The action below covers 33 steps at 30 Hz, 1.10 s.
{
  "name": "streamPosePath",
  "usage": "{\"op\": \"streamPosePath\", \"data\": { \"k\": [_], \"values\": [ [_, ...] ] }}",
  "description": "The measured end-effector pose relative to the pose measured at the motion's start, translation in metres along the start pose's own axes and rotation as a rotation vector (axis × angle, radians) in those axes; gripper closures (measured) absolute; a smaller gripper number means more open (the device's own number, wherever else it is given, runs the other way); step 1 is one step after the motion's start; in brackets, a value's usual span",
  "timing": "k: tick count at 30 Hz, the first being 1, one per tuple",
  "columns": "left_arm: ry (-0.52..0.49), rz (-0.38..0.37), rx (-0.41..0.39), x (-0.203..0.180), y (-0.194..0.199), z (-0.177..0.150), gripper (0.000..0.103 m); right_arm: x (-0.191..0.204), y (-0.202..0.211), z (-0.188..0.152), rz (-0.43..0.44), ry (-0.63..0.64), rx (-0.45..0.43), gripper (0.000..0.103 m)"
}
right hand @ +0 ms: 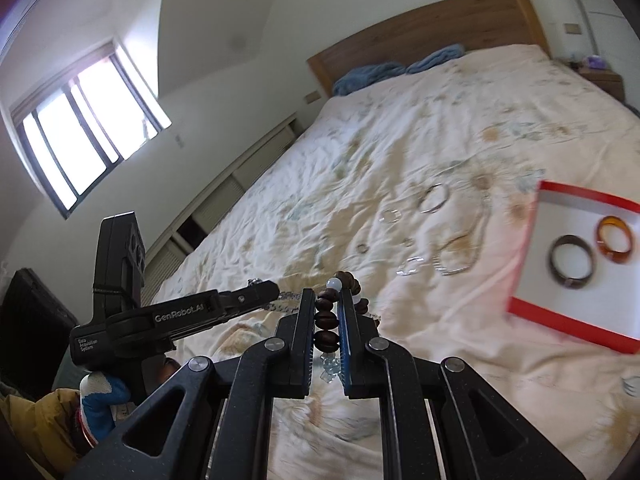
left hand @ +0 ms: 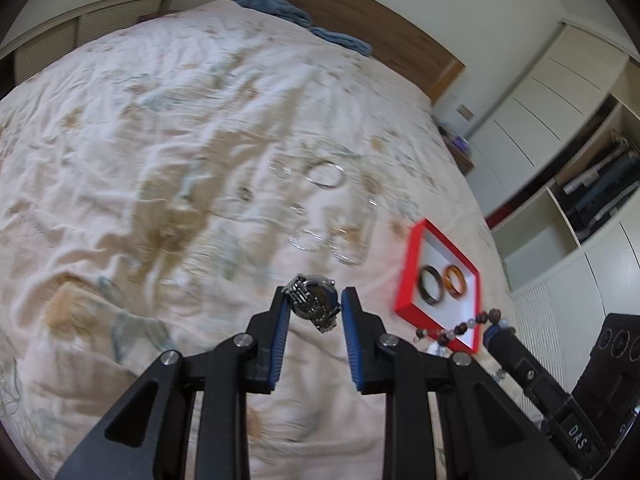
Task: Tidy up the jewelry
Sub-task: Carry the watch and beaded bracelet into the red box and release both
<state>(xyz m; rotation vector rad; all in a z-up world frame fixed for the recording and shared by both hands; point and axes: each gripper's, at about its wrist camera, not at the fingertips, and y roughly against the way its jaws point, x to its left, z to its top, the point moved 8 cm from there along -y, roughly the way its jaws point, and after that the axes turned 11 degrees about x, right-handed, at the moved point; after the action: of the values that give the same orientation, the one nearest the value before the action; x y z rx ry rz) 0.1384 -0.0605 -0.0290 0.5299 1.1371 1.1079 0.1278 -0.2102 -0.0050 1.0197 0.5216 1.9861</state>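
Note:
My left gripper (left hand: pixel 315 300) is shut on a metal-band wristwatch (left hand: pixel 314 302) and holds it above the bedspread. My right gripper (right hand: pixel 326 304) is shut on a brown bead bracelet (right hand: pixel 326 318); the bracelet also shows in the left wrist view (left hand: pixel 460 326), hanging by the red tray's near corner. The red-rimmed tray (left hand: pixel 412 264) (right hand: pixel 568 326) lies on the bed with a dark bangle (left hand: pixel 431 285) (right hand: pixel 570 262) and an amber bangle (left hand: pixel 455 280) (right hand: pixel 615 239) in it. Several silver bangles (left hand: pixel 325 174) (right hand: pixel 434 198), rings and a chain lie loose on the bed.
A floral bedspread (left hand: pixel 160 160) covers the bed, with blue pillows (right hand: pixel 372 72) by the wooden headboard. White wardrobes and open shelves (left hand: pixel 560 184) stand right of the bed. A window (right hand: pixel 84 128) is on the far wall.

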Motion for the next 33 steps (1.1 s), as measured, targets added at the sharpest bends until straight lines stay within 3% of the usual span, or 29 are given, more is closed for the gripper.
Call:
{"op": "streamPosePath", "data": {
  "k": [10, 18, 28, 33],
  "values": [
    [-0.18, -0.058, 0.096, -0.107, -0.054, -0.003, 0.079, -0.089, 0.061, 0.015, -0.108, -0.103, -0.089, 0.092],
    [-0.329, -0.045, 0.169, -0.188, -0.139, 0.017, 0.079, -0.19, 0.078, 0.053, -0.214, -0.18, -0.117, 0.092],
    [-0.39, 0.015, 0.252, -0.217, -0.252, 0.028, 0.079, -0.308, 0.036, 0.091, -0.285, -0.271, -0.085, 0.092],
    [-0.41, 0.046, 0.26, -0.218, -0.283, 0.026, 0.079, -0.335, 0.01, 0.09, -0.302, -0.285, -0.046, 0.092]
  ]
}}
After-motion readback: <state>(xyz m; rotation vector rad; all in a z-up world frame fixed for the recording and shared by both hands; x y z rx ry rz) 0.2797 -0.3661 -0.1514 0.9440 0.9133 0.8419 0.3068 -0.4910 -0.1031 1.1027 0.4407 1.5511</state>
